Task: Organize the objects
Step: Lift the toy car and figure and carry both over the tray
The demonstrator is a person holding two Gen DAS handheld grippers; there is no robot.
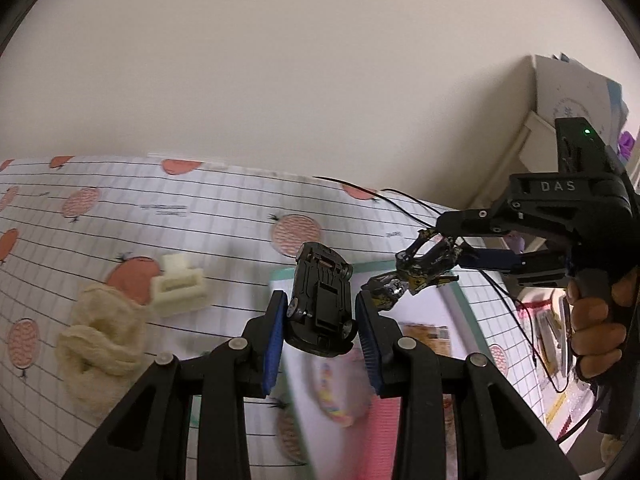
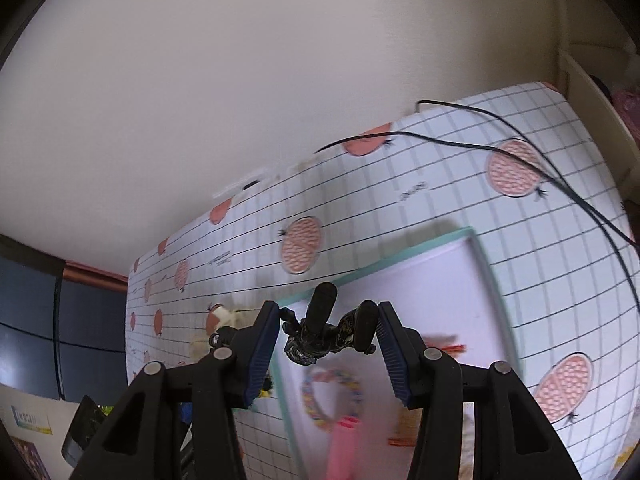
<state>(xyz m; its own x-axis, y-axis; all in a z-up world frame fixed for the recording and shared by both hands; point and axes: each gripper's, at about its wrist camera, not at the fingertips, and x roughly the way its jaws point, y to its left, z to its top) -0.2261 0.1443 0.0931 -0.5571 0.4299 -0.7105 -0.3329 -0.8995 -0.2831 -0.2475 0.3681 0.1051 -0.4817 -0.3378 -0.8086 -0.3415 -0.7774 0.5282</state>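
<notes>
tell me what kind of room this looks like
Probably a home room, maybe a child's play area: a fruit-print tablecloth, a toy car in the left gripper, and a cluttered shelf by the plain wall.

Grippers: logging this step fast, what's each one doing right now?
Left gripper: closed on the black toy car, held upside down.
Right gripper: closed on a dark toy figure.

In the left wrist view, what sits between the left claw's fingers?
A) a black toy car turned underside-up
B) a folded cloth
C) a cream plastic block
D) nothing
A: the black toy car sits chassis-up between the blue pads of the left claw, while the cream plastic block and the cloth lie off to the side on the table.
</notes>
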